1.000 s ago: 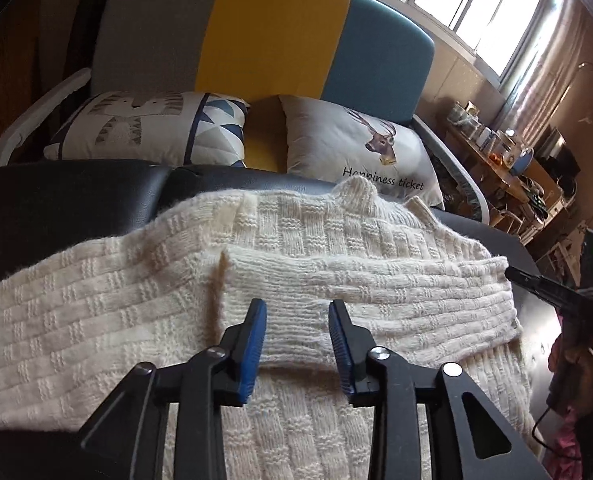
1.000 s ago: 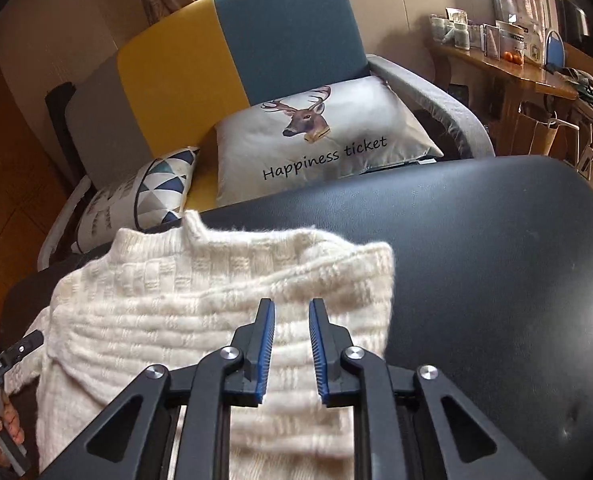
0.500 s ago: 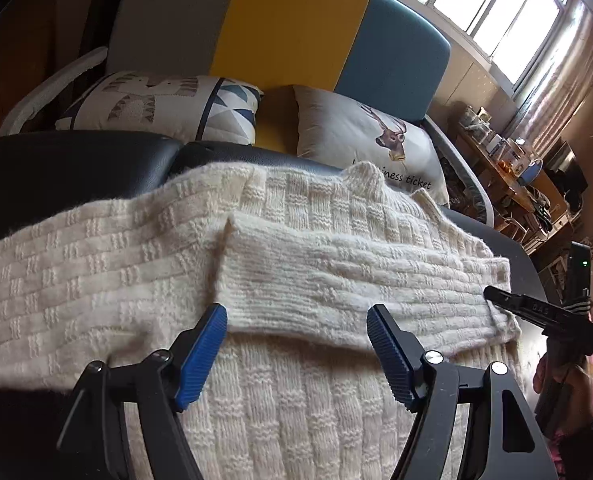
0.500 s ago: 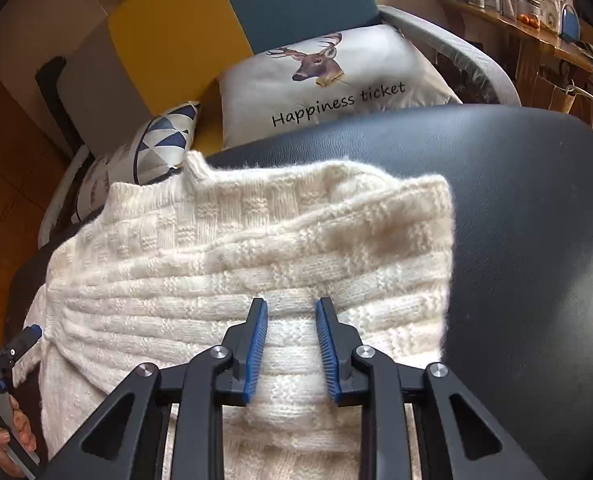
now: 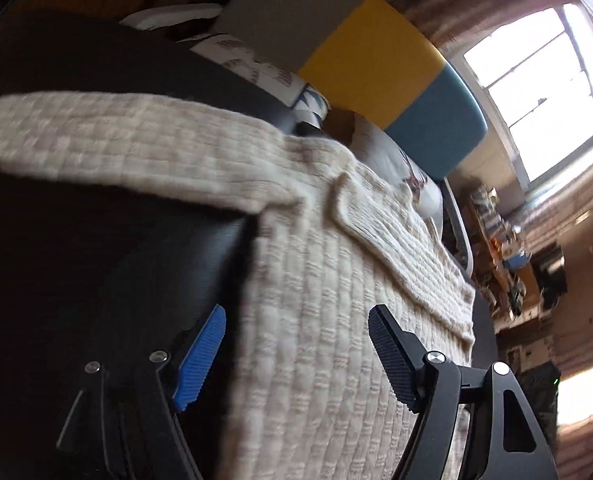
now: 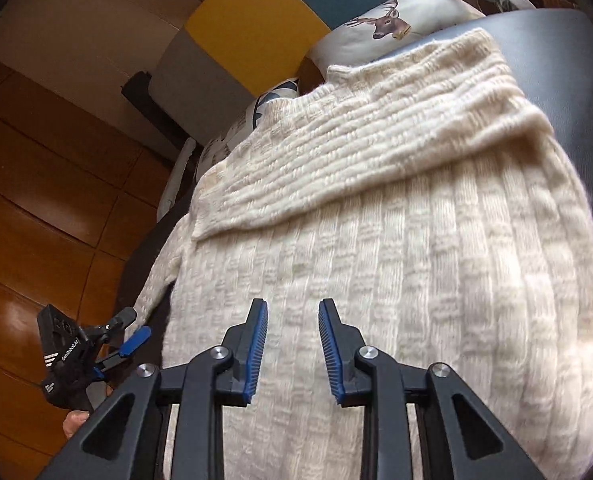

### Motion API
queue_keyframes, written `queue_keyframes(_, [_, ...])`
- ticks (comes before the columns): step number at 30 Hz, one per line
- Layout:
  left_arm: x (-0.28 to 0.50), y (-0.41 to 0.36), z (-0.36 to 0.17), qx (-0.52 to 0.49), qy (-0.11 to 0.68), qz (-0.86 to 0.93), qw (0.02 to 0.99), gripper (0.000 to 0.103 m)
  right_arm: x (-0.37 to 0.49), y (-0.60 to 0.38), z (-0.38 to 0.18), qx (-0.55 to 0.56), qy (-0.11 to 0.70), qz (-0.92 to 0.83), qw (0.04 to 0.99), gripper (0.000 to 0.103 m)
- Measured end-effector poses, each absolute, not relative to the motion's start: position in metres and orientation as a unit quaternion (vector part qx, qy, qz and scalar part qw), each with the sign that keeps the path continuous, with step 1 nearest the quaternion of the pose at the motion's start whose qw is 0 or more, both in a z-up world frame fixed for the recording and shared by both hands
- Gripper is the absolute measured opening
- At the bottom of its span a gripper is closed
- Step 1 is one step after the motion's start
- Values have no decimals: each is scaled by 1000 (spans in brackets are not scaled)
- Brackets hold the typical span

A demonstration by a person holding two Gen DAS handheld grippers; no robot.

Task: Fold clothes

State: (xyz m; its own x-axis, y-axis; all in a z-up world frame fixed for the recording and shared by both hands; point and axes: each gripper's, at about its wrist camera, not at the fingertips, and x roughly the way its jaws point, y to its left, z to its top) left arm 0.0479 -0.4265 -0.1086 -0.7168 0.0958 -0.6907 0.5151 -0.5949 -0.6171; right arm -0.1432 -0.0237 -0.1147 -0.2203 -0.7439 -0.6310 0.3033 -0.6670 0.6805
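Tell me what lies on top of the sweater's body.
One sleeve lies folded across the cream sweater, near the collar. The knit beneath that sleeve is covered. The other sleeve stretches out sideways on the black surface.

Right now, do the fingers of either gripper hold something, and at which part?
Nothing is held. Left gripper is opening; right gripper is open above the sweater.

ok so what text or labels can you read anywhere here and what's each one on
"GenRobot.AI" (small, likely reading): white lettering on the body of the left hand-held gripper, whose jaws are opening with nothing pinched between them.
No words in view on the deer pillow.
Left wrist view: too blurred to read anything.
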Motion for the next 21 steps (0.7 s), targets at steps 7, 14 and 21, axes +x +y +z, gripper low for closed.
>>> queue_keyframes(7, [165, -536, -121, 262, 549, -761, 225, 78, -122, -20, -121, 525, -211, -753, 337, 28])
queue_keyframes(14, [215, -623, -141, 178, 646, -688, 280, 76, -111, -20, -118, 521, -202, -764, 322, 28])
queue_keyframes(21, [190, -632, -139, 202, 625, -699, 282, 74, -109, -28, -124, 538, -185, -759, 318, 28])
